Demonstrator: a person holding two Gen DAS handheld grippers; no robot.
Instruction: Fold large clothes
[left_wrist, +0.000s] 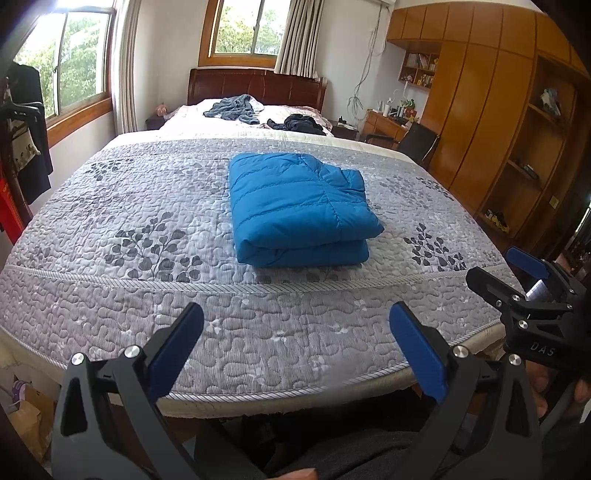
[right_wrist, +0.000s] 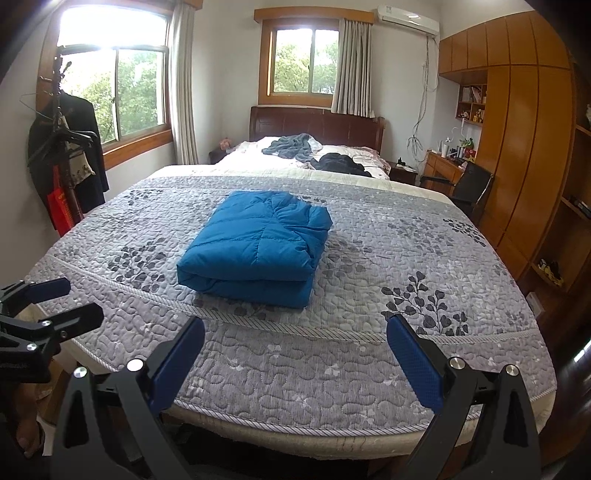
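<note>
A blue quilted jacket (left_wrist: 295, 208) (right_wrist: 255, 247) lies folded into a thick rectangle in the middle of the grey patterned bedspread (left_wrist: 110, 221) (right_wrist: 406, 258). My left gripper (left_wrist: 295, 325) hangs open over the bed's foot edge, well short of the jacket, with nothing between its blue pads. My right gripper (right_wrist: 295, 339) is open too, also over the foot edge and holding nothing. In the left wrist view the right gripper (left_wrist: 517, 273) shows at the right edge; in the right wrist view the left gripper (right_wrist: 55, 299) shows at the left edge.
A grey garment (left_wrist: 236, 107) (right_wrist: 291, 146) and a black garment (left_wrist: 301, 123) (right_wrist: 341, 162) lie crumpled near the headboard. A coat rack with dark clothes (right_wrist: 66, 155) stands at the left. Wooden wardrobe shelves (left_wrist: 498, 129), a desk and a chair (right_wrist: 472, 188) line the right side.
</note>
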